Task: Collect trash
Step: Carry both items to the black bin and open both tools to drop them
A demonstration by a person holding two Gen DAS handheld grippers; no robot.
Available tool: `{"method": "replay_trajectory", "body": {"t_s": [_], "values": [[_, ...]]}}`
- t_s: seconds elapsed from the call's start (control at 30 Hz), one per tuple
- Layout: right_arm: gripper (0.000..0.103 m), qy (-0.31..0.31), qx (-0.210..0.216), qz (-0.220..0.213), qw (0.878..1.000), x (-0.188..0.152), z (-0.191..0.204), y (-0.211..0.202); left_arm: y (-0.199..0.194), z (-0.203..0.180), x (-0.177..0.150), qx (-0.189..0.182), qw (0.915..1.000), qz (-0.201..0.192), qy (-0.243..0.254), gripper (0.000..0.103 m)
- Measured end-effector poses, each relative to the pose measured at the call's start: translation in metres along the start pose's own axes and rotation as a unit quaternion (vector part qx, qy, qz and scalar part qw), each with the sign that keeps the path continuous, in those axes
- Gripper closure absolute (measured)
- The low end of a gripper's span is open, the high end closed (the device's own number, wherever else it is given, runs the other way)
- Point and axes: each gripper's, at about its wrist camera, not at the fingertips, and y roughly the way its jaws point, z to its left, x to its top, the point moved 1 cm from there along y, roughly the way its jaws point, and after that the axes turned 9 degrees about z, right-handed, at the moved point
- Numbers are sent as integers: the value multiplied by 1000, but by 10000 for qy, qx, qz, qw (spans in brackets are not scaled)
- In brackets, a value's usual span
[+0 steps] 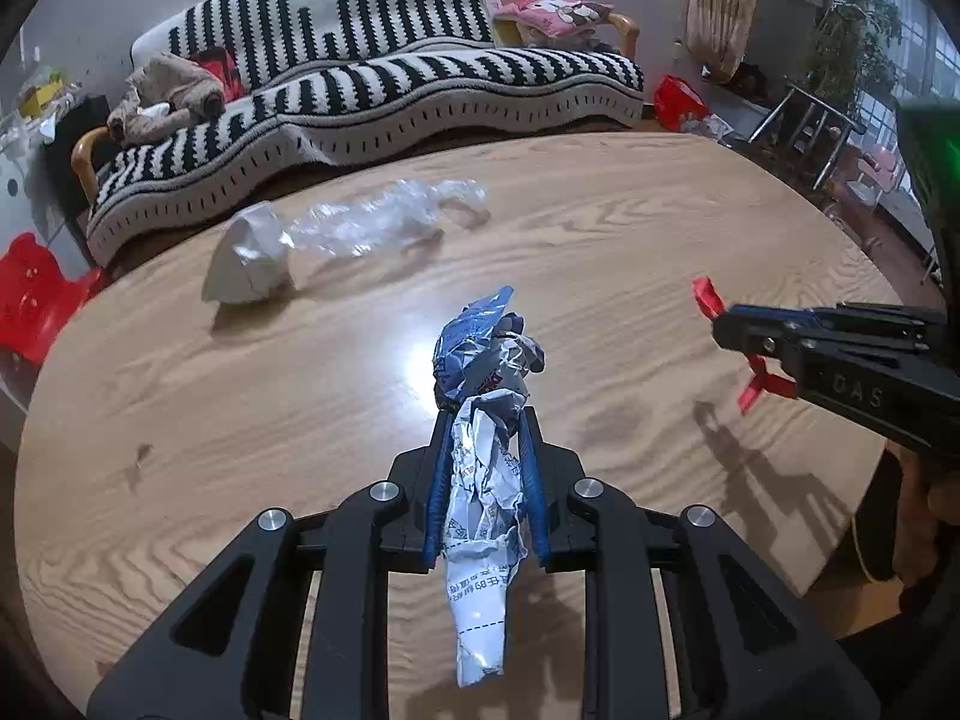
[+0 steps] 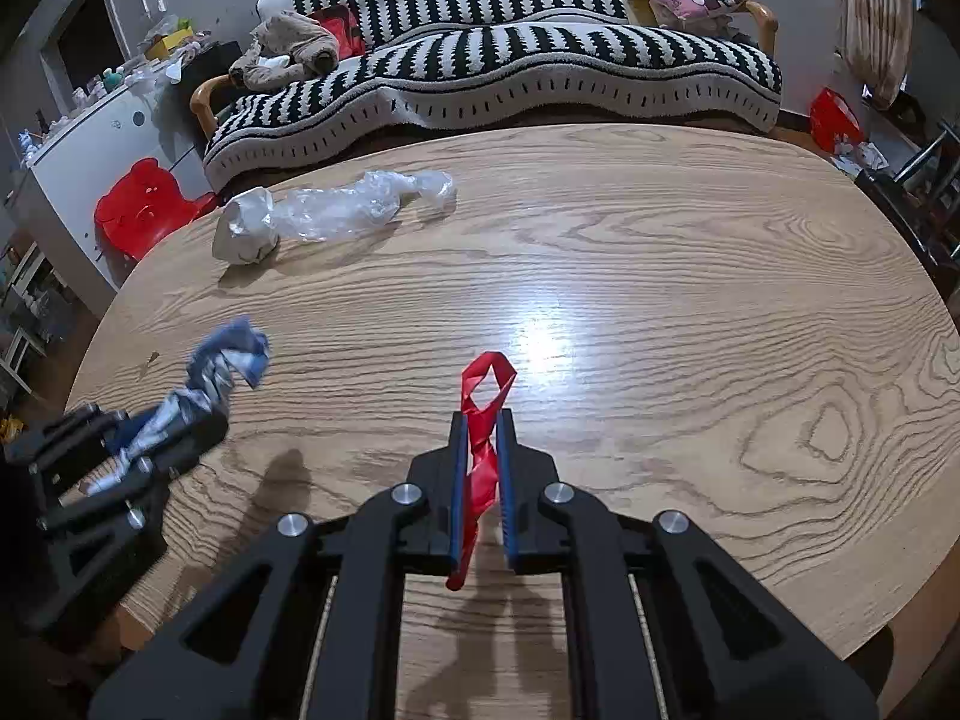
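Clamped in the left claw [image 1: 483, 420], a crumpled blue-and-white wrapper [image 1: 486, 372] hangs over the wooden table [image 1: 630, 228]; the right claw [image 2: 480, 426] pinches a red plastic strip [image 2: 483, 414]. Both grips look secure, so carrying them level to a bin, unseen here, seems wise. At ten o'clock on the table, a clear plastic bag [image 1: 372, 219] and crumpled white paper [image 1: 249, 258] await collection. A striped sofa [image 1: 390, 78] stands beyond; nothing blocks the way.
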Motion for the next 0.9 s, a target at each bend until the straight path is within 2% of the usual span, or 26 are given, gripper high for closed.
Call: {"method": "replay_trajectory", "body": {"t_s": [0.5,0.9], "values": [[93,46,-28,-60,10000,-12,-7,-8,5,-12,9,-20,10000,-60,-61,82],[93,300,-123,-252,9992,-26,-41,-33,1,-51,19,-226,9995,-162,128,82]]}}
